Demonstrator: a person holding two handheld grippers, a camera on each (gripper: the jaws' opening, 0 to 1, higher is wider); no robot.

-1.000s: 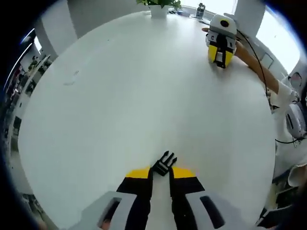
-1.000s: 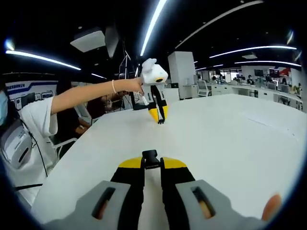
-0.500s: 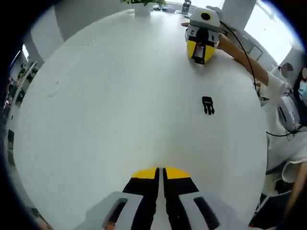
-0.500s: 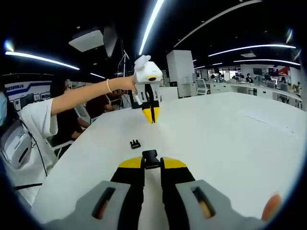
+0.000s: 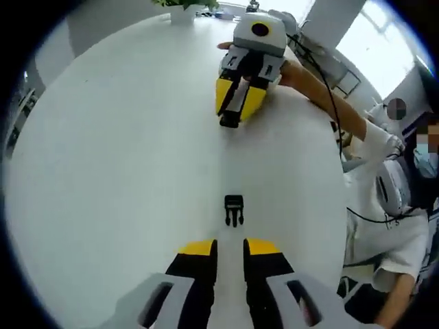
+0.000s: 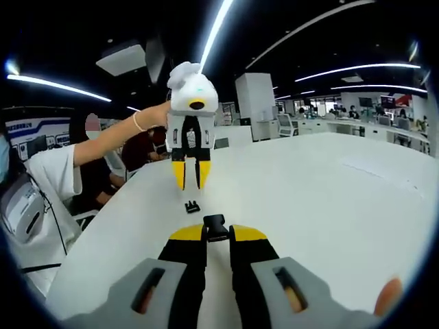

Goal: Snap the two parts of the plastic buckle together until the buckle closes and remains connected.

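- White round table (image 5: 103, 178) spreads across the left gripper view; it lies under the right gripper view too.
- Left gripper (image 5: 229, 248), yellow-tipped with black jaws, rises from the bottom of its own view. The jaws stand a little apart with nothing between them.
- Pronged buckle part (image 5: 234, 209), black plastic, lies flat on the table just beyond the left gripper's tips, not touching them. In the right gripper view it is a small dark shape on the table below the other gripper's yellow tips.
- Right gripper (image 6: 217, 234) has its jaws narrowed onto the socket buckle part (image 6: 217, 227), a small black piece clamped between the yellow tips and sticking out past them.
- Person's sleeve (image 5: 392, 226), white, sits at the right edge of the left gripper view, with an arm reaching across the table.
- No readable writing or brand marks can be made out on the buckle or grippers.
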